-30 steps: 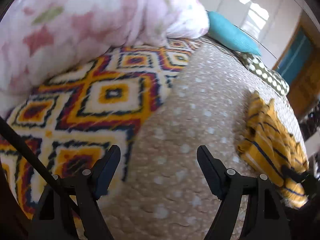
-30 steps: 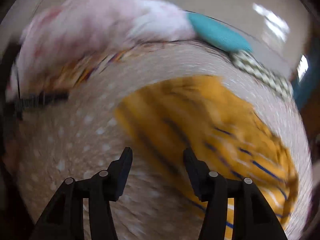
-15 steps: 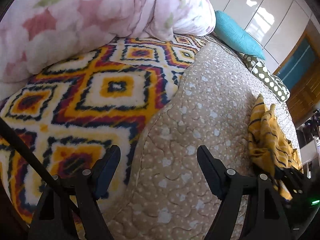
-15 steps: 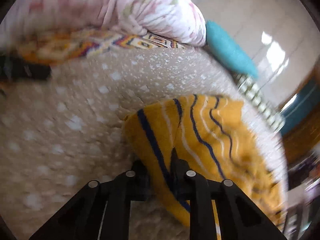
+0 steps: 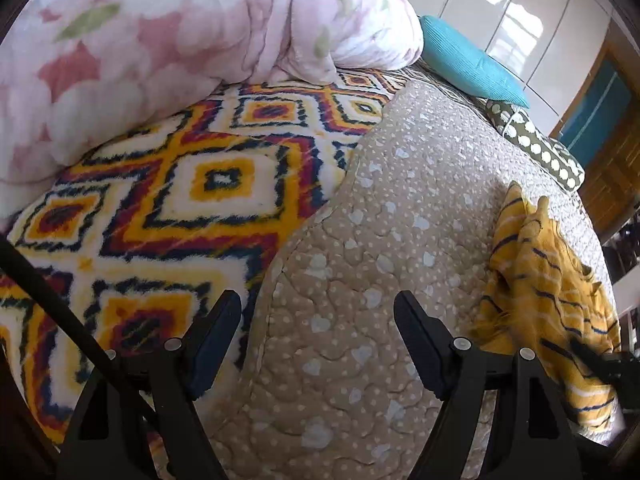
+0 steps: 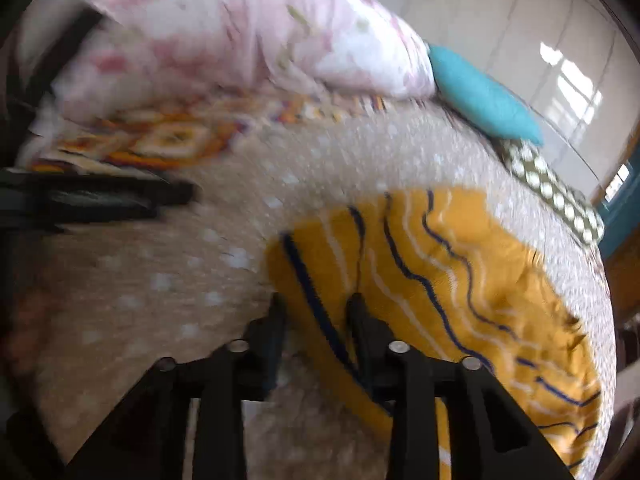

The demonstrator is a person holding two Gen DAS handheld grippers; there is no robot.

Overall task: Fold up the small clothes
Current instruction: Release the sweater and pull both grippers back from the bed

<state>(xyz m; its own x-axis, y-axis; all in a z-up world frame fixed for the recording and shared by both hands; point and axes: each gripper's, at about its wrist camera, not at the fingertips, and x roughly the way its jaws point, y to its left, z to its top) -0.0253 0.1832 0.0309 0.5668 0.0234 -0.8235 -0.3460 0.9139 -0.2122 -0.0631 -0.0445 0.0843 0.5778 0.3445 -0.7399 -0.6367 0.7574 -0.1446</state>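
A small mustard-yellow garment with navy and white wavy stripes lies on a tan dotted quilt. My right gripper is shut on the garment's near left edge, with cloth pinched between the fingers. In the left wrist view the same garment lies bunched at the far right. My left gripper is open and empty, hovering over the quilt to the left of the garment. The right wrist view is motion-blurred.
A bright diamond-patterned fleece blanket covers the bed's left part. A pink floral duvet is heaped at the back. A teal pillow and a green dotted pillow lie at the far edge. White wardrobe doors stand behind.
My right gripper closed on the garment's edge and now lifts and drags it. The left gripper has stayed open and nearly still over the quilt.
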